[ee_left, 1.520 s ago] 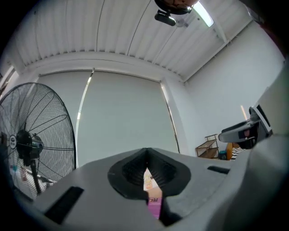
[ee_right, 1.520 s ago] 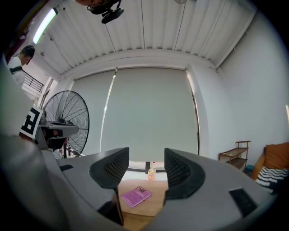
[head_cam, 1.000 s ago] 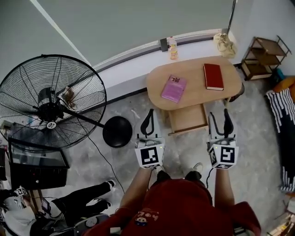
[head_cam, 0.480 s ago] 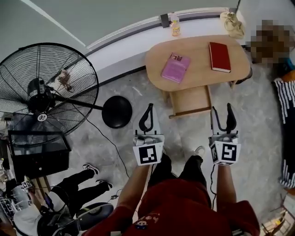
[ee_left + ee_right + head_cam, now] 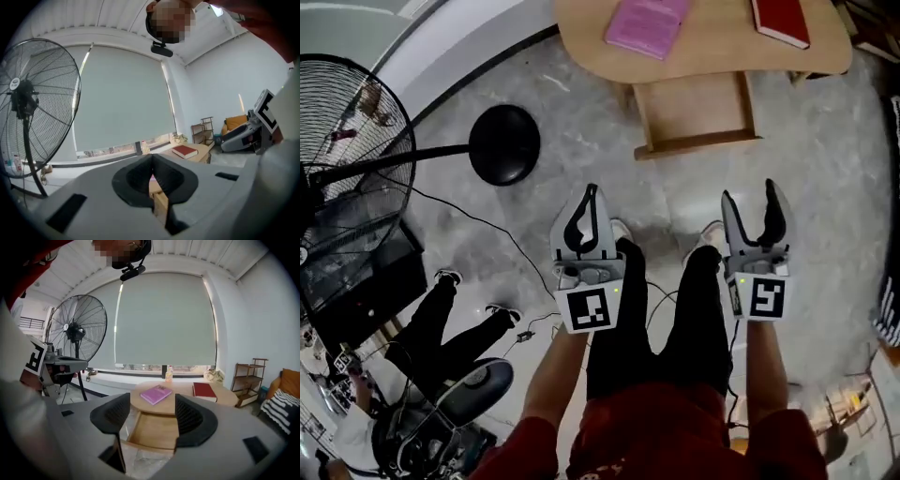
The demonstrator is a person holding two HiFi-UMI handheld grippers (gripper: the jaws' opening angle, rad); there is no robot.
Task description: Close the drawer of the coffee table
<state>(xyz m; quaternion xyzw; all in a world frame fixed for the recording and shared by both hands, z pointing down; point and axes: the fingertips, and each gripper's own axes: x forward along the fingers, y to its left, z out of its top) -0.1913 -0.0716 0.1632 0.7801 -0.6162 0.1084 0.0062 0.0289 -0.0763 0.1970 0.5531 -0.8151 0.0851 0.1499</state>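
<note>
The oval wooden coffee table (image 5: 712, 52) lies at the top of the head view, with a pink book (image 5: 647, 23) and a red book (image 5: 783, 21) on it. Its drawer (image 5: 694, 108) is pulled out toward me, and nothing shows inside. Both grippers hang over the floor short of the drawer, touching nothing. My left gripper (image 5: 589, 190) is shut and empty, its jaws meeting (image 5: 151, 158). My right gripper (image 5: 751, 195) is open, its jaws opening, with nothing between them. In the right gripper view the drawer (image 5: 152, 430) shows through that gripper's gap (image 5: 149, 416), under the table (image 5: 164, 407).
A large black standing fan (image 5: 347, 122) with a round base (image 5: 503, 142) stands at left. A seated person's legs (image 5: 441, 319) and a black box (image 5: 356, 281) are at lower left. A wooden shelf (image 5: 248, 376) and a striped cushion (image 5: 281, 404) stand right of the table.
Both grippers have sunk toward the floor. The table and drawer have slid up the head view. The right jaws stand wider than before.
</note>
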